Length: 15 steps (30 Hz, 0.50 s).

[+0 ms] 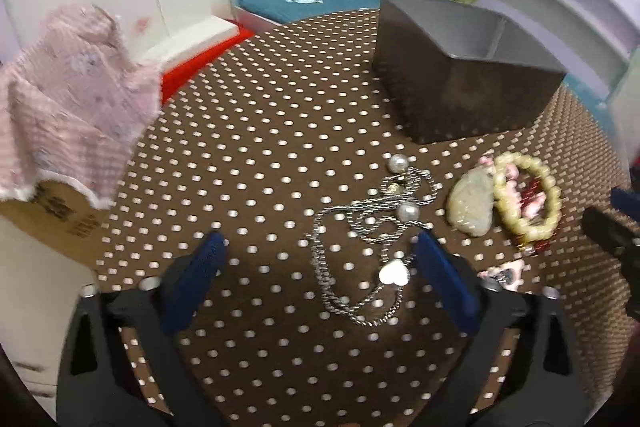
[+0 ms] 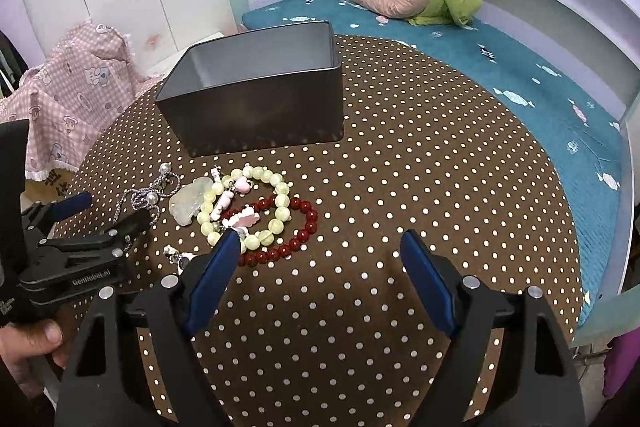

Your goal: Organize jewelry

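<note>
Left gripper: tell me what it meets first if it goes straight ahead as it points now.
Probably the silver chain necklace, which lies between the open left gripper's blue fingers. Beyond it stands the grey tin box. Depth is unclear.

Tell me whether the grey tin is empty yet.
Apparently empty: the grey tin shows only bare inner walls; its floor is partly hidden. The jewelry lies outside on the dotted cloth.

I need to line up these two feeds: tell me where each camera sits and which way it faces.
Left wrist: on the left claw, looking down over its open fingers at the silver chain necklace.
Right wrist: on the right claw, open, facing the beaded bracelets; the left claw and a hand show.
Shared: grey tin box.
</note>
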Tool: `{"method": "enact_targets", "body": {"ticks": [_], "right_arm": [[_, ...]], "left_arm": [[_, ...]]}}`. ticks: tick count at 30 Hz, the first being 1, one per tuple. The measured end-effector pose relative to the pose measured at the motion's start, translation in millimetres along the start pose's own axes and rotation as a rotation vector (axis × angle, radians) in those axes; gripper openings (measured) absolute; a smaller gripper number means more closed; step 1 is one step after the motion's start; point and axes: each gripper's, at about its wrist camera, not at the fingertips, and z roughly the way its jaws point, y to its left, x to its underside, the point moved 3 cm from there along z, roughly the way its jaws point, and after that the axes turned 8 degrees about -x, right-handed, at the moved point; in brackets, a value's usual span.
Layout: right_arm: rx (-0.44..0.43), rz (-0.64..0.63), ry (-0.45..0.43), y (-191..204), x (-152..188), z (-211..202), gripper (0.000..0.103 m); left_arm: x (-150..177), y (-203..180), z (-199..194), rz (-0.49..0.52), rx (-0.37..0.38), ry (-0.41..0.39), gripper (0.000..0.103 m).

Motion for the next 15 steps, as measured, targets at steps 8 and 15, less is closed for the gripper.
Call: {"method": "enact_targets", "body": {"ticks": [8, 15], "right_arm": [[-0.009, 0.001, 0.007, 0, -8, 5, 0.076], [-0.009, 0.004, 0.009, 0, -11, 6, 0.076]], "left_arm": [[1, -8, -11, 0.06, 0.139, -0.009, 0.001], [-5, 3, -47, 0.056, 0.245, -0.089, 0.002]]}}
